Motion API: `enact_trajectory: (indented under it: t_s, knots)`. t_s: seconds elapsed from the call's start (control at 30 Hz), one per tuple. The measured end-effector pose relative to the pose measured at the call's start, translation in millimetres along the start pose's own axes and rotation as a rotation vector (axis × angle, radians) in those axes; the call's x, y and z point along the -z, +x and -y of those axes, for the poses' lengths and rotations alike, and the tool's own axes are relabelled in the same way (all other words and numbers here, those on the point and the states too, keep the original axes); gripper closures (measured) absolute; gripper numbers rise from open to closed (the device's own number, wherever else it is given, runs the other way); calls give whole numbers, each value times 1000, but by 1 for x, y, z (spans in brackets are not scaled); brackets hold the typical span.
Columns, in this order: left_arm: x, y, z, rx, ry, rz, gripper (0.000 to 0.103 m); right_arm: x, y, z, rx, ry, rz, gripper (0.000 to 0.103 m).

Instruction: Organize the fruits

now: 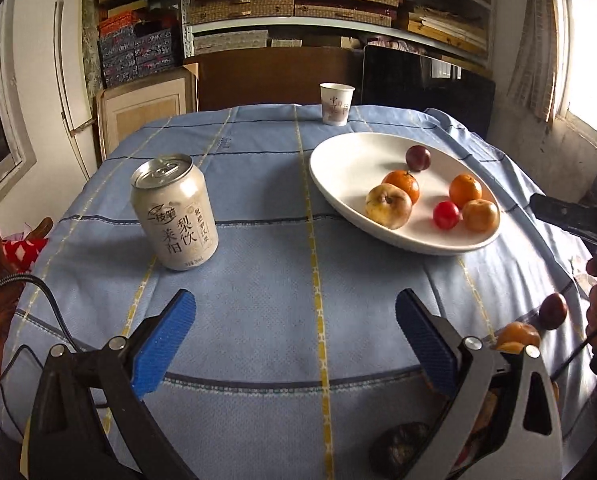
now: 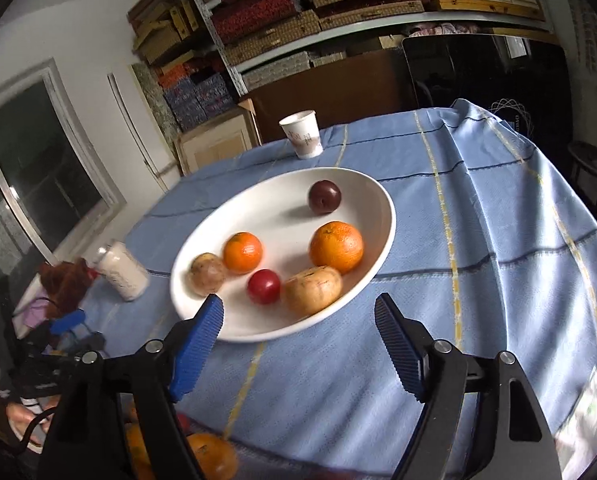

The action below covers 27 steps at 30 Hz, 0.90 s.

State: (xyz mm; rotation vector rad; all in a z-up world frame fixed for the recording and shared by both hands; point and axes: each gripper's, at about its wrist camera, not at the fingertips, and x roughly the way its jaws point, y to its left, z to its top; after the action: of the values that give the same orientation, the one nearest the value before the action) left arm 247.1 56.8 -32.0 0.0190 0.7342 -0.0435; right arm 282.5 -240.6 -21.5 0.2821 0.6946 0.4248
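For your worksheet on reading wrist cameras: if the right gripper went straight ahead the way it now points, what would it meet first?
Most likely the near rim of the white plate, then the pale brown fruit just inside it. The right gripper has its jaws open and empty; depth is uncertain.

Glossy white plate (image 2: 382, 200), matt woven cloth (image 2: 498, 280), metal can (image 1: 174, 212).

— Is my way ahead open?
— On my left, bare tablecloth (image 1: 282, 280) runs forward; a drink can (image 1: 174, 214) stands left of that lane, the white plate (image 1: 350, 160) right.
— Farther back?
— A paper cup (image 1: 336, 104) near the far edge.
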Motion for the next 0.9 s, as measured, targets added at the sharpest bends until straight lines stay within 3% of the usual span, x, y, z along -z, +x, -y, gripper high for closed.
enact_trajectory:
  t_s: [0.2,0.3,0.43,0.53,0.9]
  knots:
    - [12,-10,2,21,15,-9,5,52,-46,-31,-117,11,23,24]
    - [17,-14,4,28,29,-6,5,80,-70,-60,-132,-38,29,24]
    - [28,-20,2,34,26,-17,5,108,-69,-95,-61,-136,-43,25]
    - [35,-22,-1,43,13,-27,5,118,-60,-114,-25,-213,-89,35]
    - [53,-25,-25,93,-99,-58,5,130,-46,-134,141,-309,-77,38]
